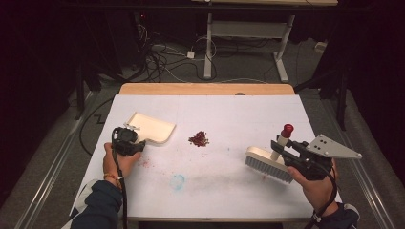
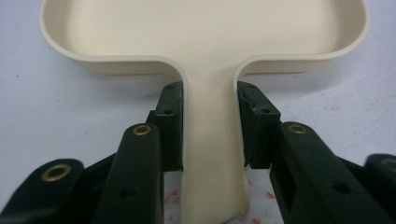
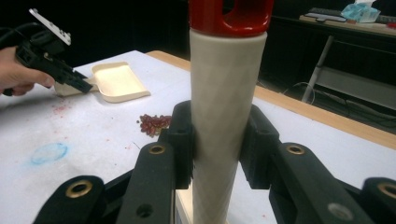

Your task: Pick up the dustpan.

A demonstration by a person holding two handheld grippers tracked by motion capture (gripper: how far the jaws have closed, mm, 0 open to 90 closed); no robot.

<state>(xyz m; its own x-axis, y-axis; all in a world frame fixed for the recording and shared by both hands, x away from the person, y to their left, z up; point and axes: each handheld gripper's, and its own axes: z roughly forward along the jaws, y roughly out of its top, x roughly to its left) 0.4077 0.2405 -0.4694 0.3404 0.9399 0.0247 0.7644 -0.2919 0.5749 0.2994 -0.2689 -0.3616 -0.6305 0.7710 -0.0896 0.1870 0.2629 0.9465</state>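
- At the left of the white-covered table [image 1: 215,191], the left gripper [image 1: 138,144] has its two black jaws clamped on the flat handle of a cream plastic dustpan [image 1: 152,127]; in the left gripper view the pads press against both edges of that handle [image 2: 210,154], just below where it widens into the tray.
- The dustpan lies flat on the table at its left, its open tray pointing away from the person's left hand [image 1: 119,162].
- At the right of the table, the right gripper [image 1: 282,149], topped by a grey three-cornered plate, is closed on the cream, red-capped handle of a hand brush [image 1: 269,162]; the right gripper view shows the pads squeezing the handle [image 3: 226,116] from both sides, below the red cap [image 3: 231,14].
- The brush stands with its grey bristles down on the table surface, its handle rising at a slight tilt.
- A small heap of dark red beans [image 1: 198,139] sits near the table's middle, between dustpan and brush, and apart from both.
- A faint blue ring-shaped smear [image 1: 177,181] and reddish specks mark the white surface on the person's side of the beans.
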